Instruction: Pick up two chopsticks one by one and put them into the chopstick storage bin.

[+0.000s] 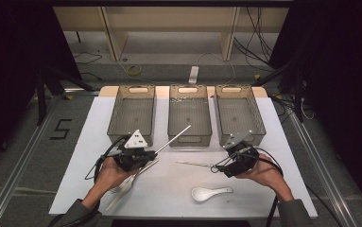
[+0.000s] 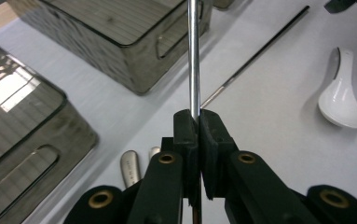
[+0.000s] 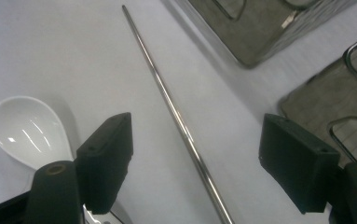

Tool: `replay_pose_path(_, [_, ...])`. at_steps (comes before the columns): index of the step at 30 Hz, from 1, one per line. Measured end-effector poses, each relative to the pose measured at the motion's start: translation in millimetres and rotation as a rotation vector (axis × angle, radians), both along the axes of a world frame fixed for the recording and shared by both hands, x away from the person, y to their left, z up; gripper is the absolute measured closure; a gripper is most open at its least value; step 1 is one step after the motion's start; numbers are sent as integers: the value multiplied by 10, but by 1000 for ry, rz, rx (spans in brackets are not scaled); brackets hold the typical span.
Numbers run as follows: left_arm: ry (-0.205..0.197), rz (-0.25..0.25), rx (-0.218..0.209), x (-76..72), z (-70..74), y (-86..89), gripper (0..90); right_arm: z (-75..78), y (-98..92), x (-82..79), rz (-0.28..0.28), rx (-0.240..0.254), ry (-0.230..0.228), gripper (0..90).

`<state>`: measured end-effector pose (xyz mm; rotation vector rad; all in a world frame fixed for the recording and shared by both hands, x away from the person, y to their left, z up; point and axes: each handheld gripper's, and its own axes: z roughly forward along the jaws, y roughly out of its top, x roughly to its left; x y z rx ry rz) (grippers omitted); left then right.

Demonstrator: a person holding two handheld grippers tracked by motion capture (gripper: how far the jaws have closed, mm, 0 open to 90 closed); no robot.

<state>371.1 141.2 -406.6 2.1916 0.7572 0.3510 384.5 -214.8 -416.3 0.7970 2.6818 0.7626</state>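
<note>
Our left tool (image 2: pixel 195 122) pinches a chopstick (image 2: pixel 193 56) upright between pressed jaws. Our right tool (image 3: pixel 195 154) stands spread over a second chopstick (image 3: pixel 167 98) lying on the counter (image 1: pixel 169 184). Its view shows the spoon (image 3: pixel 27 130) bowl close up.

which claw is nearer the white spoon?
Right. The right claw hangs open just above and left of the white spoon, over a metal chopstick lying on the table. The left claw, shut on another chopstick, is farther left.

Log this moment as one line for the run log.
left gripper: shut on metal chopstick | right gripper: open over second chopstick on table | white spoon: untouched | bins: empty
</note>
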Motion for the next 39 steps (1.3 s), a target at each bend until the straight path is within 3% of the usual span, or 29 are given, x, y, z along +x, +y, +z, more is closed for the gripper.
replay_pose_path(8, [3,50,-30,64,59,126,856,-81,-64,69,-29,-9,20,259])
replay_pose_path(14, [-2,113,-59,187,144,274,856,-90,-76,92,-19,-17,30,274])
replay_pose_path(18, [-12,189,-82,327,228,441,856,-115,-56,112,-18,-31,42,281])
replay_pose_path(23, [-12,249,-103,519,302,532,856,-138,-29,121,-26,-52,48,282])
replay_pose_path(39, [1,390,-133,1081,317,685,856,-148,-7,121,-23,-61,48,281])
